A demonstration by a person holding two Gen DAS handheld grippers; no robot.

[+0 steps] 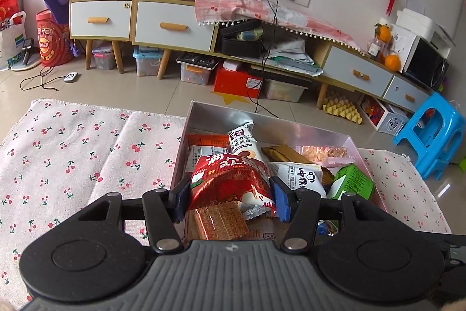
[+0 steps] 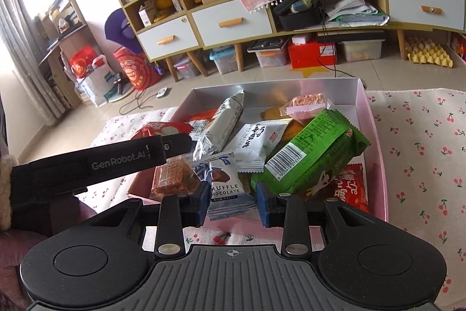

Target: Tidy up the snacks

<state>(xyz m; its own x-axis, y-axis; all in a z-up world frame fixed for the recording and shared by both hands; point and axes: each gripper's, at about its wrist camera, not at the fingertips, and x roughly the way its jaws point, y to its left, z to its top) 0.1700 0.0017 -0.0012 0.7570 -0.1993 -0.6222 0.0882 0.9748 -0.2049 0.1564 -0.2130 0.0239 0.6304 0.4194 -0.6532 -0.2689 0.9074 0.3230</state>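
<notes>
Snacks fill a silver-lined box (image 1: 329,133) with pink outer walls, which stands on a cherry-print cloth (image 1: 72,153).

Left gripper (image 1: 230,198): jaws clamped on a red foil snack packet (image 1: 230,179), one blue pad on each side of it. The packet is held above the near left part of the box, over an orange wafer pack (image 1: 218,219).

Right gripper (image 2: 234,204): jaws stand narrowly apart. The right pad touches the lower corner of a green snack packet (image 2: 311,153) with a barcode, which tilts upward over the other snacks. A truffle chocolate packet (image 2: 224,188) shows in the gap behind the pads. Whether either packet is pinched cannot be told.

Also in the box: two white packets (image 2: 259,142) and a clear pink-edged wrapper (image 2: 305,105).
</notes>
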